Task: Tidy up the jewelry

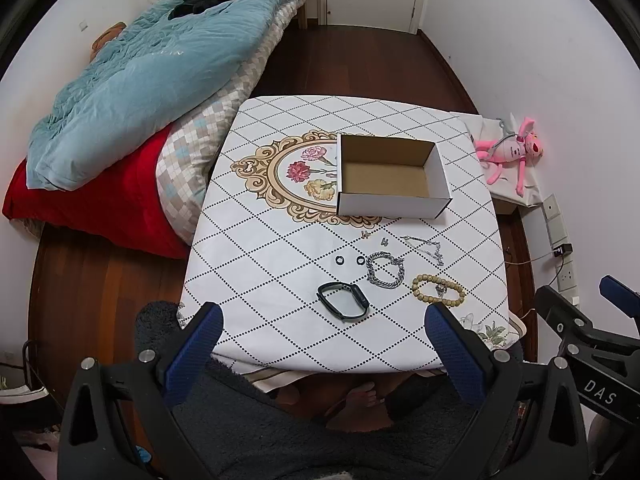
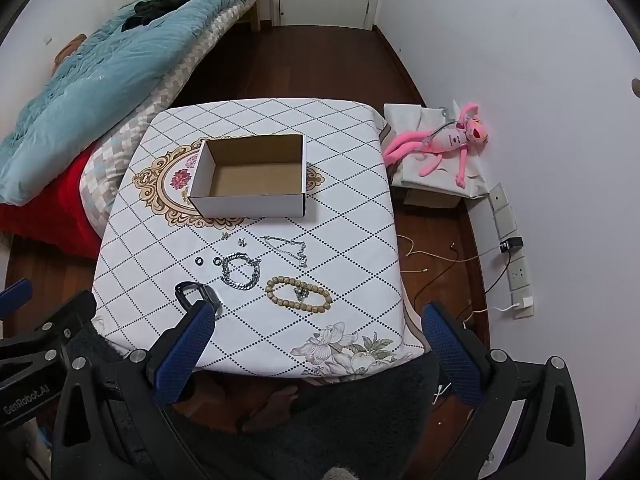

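Note:
An empty white cardboard box [image 1: 390, 178] [image 2: 250, 180] stands open on the table [image 1: 260, 264] [image 2: 352, 220]. In front of it lie a black wristband [image 1: 343, 301] [image 2: 191, 291], a silver chain bracelet [image 1: 385, 269] [image 2: 241, 271], a wooden bead bracelet [image 1: 438, 289] [image 2: 298, 294], a thin silver necklace [image 1: 426, 248] [image 2: 287, 249], two small black rings [image 1: 350, 260] [image 2: 208, 261] and two small earrings [image 1: 374, 238] [image 2: 233, 238]. My left gripper [image 1: 322, 316] is open and empty above the table's near edge. My right gripper [image 2: 318, 316] is open and empty, to the right of the left one.
A bed [image 1: 132, 92] with a blue quilt and red blanket lies left of the table. A pink plush toy [image 2: 448, 144] lies on a low stand at the right wall. Cables and wall sockets [image 2: 516, 264] are on the right. My legs are below the table edge.

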### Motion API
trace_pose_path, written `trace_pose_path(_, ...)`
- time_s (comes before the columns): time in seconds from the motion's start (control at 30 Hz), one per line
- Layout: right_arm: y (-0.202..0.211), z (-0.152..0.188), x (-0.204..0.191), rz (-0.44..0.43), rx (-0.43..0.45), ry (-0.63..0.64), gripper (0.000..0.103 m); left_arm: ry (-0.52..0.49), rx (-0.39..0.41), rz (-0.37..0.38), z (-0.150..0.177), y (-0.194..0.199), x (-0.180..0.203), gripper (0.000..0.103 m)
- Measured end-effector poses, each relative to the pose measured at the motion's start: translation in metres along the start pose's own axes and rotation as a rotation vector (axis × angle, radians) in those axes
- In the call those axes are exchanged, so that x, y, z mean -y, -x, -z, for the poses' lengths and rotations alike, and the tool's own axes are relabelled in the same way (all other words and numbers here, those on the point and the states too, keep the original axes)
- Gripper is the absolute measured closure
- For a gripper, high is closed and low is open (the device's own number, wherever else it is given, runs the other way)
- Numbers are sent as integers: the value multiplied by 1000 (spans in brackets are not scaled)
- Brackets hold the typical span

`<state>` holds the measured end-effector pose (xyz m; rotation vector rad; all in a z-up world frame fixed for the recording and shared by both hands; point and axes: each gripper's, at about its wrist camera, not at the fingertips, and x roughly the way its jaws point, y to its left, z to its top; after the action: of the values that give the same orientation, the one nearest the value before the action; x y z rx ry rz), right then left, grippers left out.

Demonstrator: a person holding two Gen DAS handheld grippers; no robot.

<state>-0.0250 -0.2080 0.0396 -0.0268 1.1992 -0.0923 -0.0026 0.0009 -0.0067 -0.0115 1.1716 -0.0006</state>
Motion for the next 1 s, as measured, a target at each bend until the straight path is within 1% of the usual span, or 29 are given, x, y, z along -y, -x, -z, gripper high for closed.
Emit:
trace_pose_path(0.23,-4,1,1,0,1,-2,0,-2,-1,-1,-1,1,0,0)
trace_pose_path(1.0,4,-4,3,4,7,-1,0,-6,5,-1,-8,7,6,0)
